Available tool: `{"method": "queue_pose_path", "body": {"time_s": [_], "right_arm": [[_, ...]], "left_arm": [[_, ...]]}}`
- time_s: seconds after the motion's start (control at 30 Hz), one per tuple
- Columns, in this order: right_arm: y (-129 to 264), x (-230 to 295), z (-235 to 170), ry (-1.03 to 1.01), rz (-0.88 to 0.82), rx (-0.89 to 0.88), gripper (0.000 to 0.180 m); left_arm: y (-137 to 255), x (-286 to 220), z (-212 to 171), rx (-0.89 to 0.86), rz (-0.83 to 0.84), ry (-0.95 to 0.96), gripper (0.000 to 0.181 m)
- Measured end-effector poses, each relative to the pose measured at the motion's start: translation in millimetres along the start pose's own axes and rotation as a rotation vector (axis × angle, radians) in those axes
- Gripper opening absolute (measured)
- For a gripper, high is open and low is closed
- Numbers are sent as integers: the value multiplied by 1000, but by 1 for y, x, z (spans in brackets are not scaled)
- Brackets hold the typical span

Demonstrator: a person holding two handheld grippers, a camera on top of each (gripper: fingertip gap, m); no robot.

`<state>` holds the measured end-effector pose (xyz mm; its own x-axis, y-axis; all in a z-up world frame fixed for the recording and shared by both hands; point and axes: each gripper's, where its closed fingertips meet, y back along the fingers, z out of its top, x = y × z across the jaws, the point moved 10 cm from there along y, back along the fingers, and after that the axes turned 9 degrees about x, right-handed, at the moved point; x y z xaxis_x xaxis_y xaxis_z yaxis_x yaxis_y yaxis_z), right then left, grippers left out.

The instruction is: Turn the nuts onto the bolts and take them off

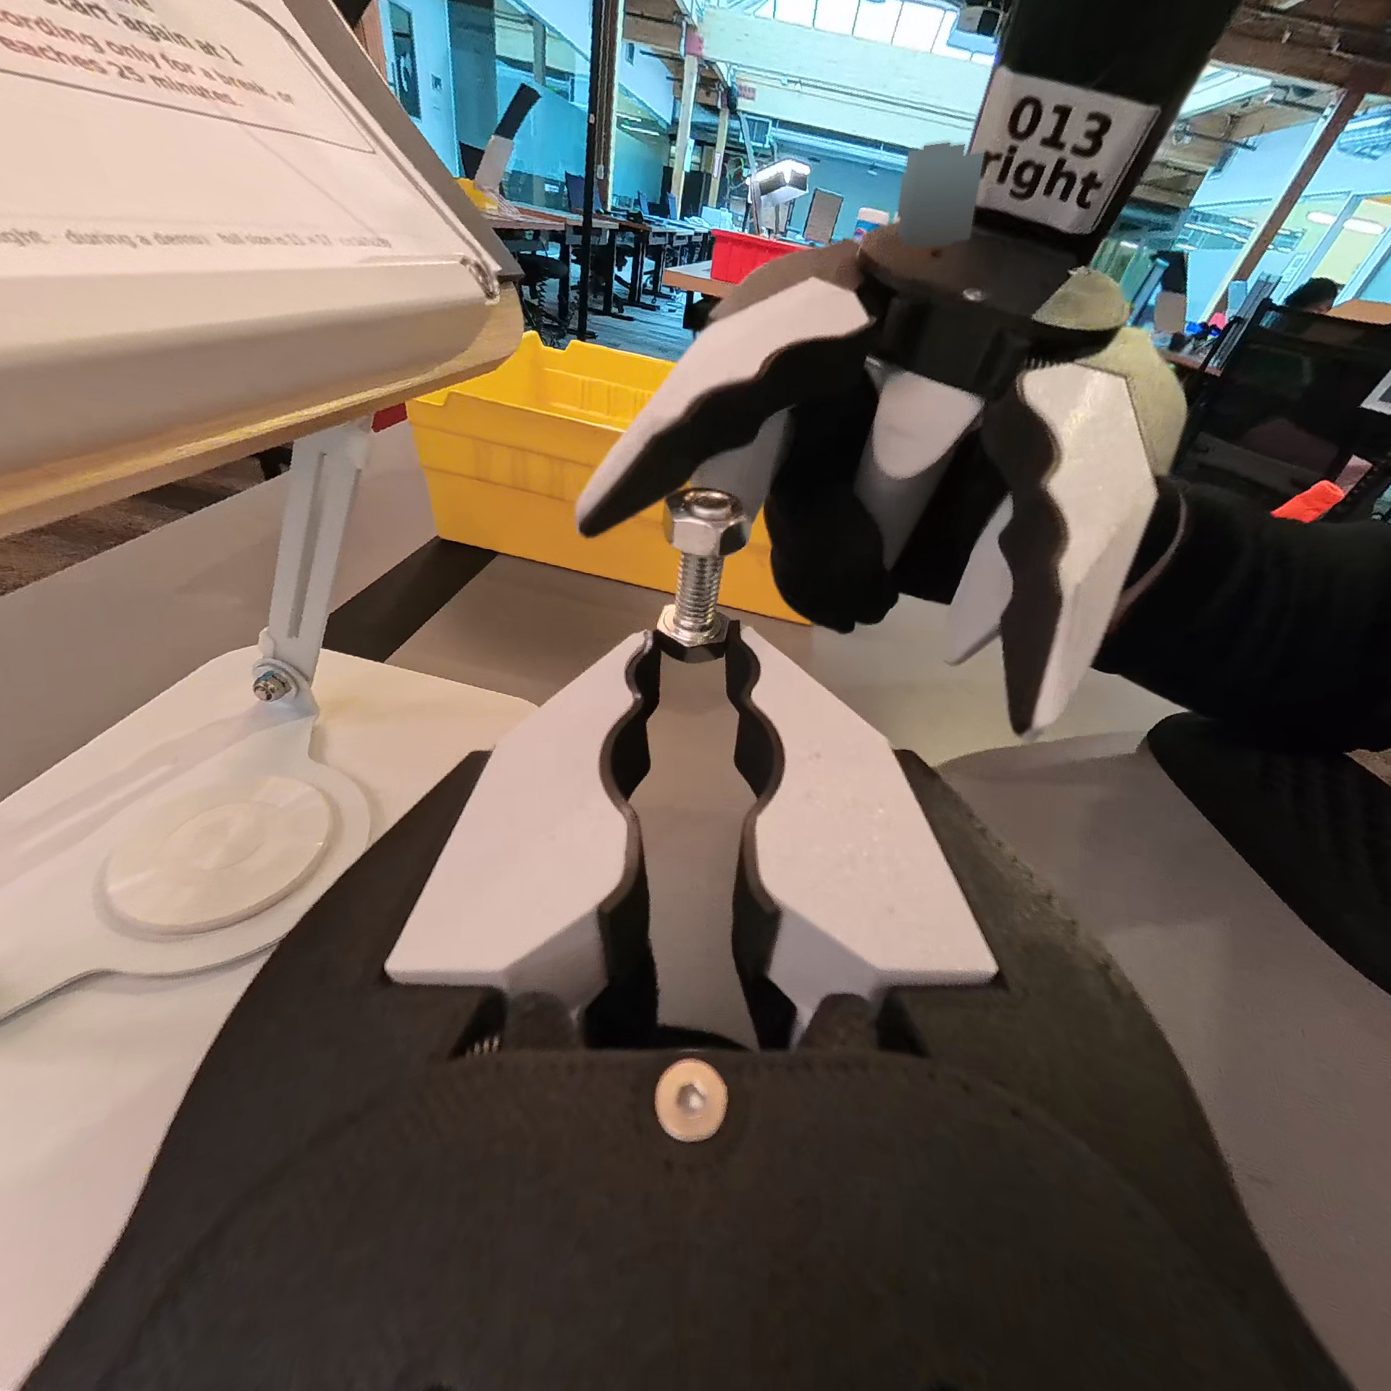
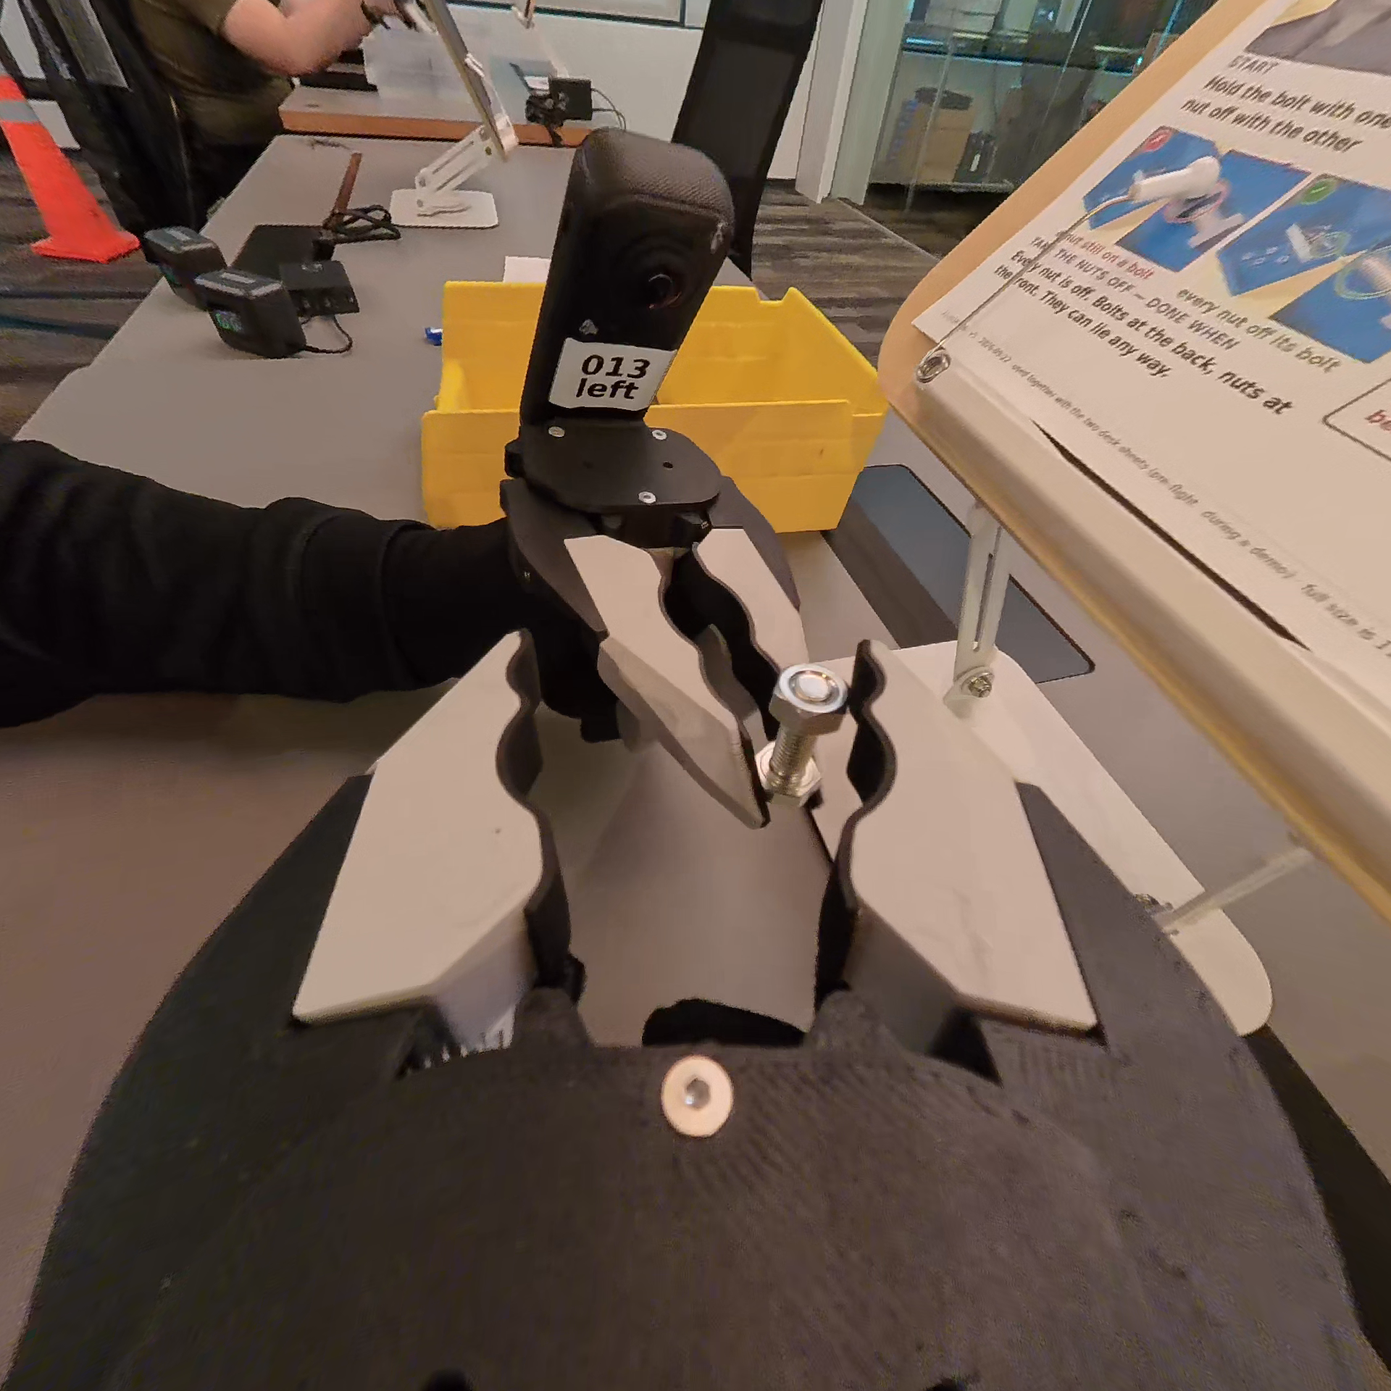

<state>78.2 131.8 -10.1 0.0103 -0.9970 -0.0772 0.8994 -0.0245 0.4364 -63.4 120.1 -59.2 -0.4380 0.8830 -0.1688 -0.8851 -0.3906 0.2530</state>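
Left wrist view, from left to right: white stand (image 1: 226,828), yellow bin (image 1: 527,451) behind, bolt (image 1: 696,595) in the middle, right gripper (image 1: 813,602) at the right.

Likely trouble:
- May tip the bolt askew if closing off-centre, given so small a hold on its head.
- May slip on the flats of the nut (image 1: 704,523) and turn nothing.
- May drop the nut at the last turns, so near the thread's end, and lose it across the table.

Left gripper (image 1: 692,640): clamped by its tips on the bolt's head, holding the bolt upright and clear of the table.

Right gripper: spread wide, one finger just beside the nut, gripping nothing.

Right wrist view: nut (image 2: 809,696) seemingly against the inner face of the right-hand finger.

Looks: bright silver, six-sided nut at the very top, bare thread below.
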Motion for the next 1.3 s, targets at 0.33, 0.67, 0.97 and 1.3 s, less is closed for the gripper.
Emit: {"method": "queue_pose_path", "body": {"time_s": [0.33,0.67,0.97,1.3], "right_arm": [[23,8,-9,-1,-19,-11,71],[-4,3,-5,0,-3,3,89],[24,7,-7,4,-20,-13,72],[6,6,-8,9,-21,14,86]], "left_arm": [[9,8,-1,-27,16,43,16],[-1,2,-2,1,-19,36,16],[3,6,-2,-6,-4,52,16],[-2,3,-3,6,-25,54,16]]}}
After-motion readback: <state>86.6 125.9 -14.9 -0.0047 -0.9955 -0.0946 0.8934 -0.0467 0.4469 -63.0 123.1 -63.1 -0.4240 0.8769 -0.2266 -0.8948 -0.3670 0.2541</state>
